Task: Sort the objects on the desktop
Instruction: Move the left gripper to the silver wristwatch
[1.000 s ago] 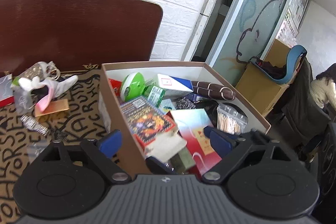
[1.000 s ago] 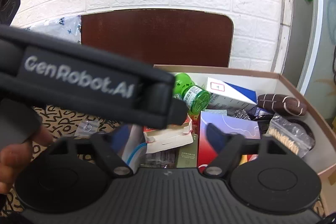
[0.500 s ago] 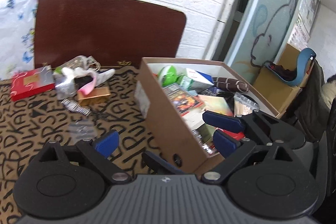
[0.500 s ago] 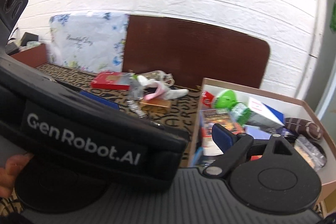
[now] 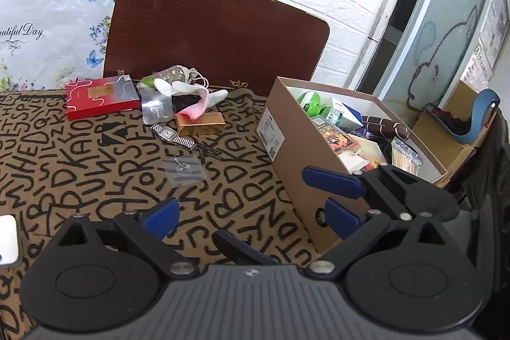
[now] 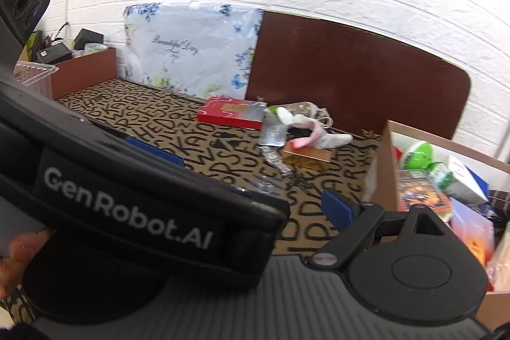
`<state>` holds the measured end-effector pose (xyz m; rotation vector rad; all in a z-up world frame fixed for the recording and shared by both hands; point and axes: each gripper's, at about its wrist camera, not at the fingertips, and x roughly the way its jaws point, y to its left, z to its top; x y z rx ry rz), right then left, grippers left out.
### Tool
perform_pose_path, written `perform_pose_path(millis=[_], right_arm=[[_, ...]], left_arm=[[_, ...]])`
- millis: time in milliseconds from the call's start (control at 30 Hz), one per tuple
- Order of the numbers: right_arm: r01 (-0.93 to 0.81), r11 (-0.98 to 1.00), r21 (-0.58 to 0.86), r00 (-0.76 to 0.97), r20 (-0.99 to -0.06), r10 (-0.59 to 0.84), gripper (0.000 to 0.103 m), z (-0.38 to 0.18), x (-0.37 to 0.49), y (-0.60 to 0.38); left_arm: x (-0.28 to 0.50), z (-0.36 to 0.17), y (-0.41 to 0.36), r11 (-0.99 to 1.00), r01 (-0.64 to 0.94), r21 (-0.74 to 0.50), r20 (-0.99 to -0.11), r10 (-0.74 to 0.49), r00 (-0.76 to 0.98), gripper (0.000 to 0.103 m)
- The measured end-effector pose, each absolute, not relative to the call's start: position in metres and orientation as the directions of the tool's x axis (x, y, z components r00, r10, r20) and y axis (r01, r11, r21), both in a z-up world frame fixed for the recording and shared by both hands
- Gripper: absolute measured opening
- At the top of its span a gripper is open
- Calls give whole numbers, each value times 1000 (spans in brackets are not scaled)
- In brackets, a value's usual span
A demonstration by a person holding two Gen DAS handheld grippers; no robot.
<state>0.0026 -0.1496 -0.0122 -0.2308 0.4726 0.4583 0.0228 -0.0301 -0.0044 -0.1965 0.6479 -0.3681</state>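
Change noted: a second ago both cameras looked down into the box [image 5: 288, 145]; both now face the loose pile on the counter [image 5: 79, 168]. Judged: a drop-off is finished and the next pick is being lined up.

Left claw [image 5: 251, 212]: jaws wide apart, nothing between them, over bare patterned cloth near the box's corner. Right claw [image 5: 331, 195]: seen from the left camera, its two blue pads stand apart with nothing between them, just beside the box wall. In its own view, the left unit hides one finger.

Left on the counter, counted:
- red box [image 5: 102, 97], one, at the back.
- gold box [image 5: 200, 123], one, under the pink-and-white cloth [image 5: 197, 101].
- watch [image 5: 173, 137], one, just in front of the gold box.
- clear hook cards, two: one [image 5: 184, 169] lying alone nearest the claws, one [image 5: 156, 110] propped against the pile.
- glittery pouch [image 5: 178, 74], one, behind the cloth.

The box already holds many items, too crowded to count. The work is judged partly done, with the lone hook card the nearest candidate.
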Motion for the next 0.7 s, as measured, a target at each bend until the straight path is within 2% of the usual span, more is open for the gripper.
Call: perform_pose_path(millis=[100, 267, 500, 700], right_arm=[[-479, 871, -107, 787, -492, 372, 89, -15, 10, -143], [-464, 882, -87, 777, -518, 358, 89, -28, 31, -136], [-443, 894, -62, 762, -552, 339, 89, -53, 58, -134], [-415, 908, -48, 756, -573, 316, 86, -72, 84, -132]], left_arm=[[31, -7, -20, 916, 277, -292, -559, -398, 727, 100], [51, -18, 1, 909, 203, -365, -556, -388, 735, 100], [87, -35, 10, 925, 128, -357, -577, -326, 749, 99], [125, -51, 19, 917, 75, -391, -609, -319, 726, 94]])
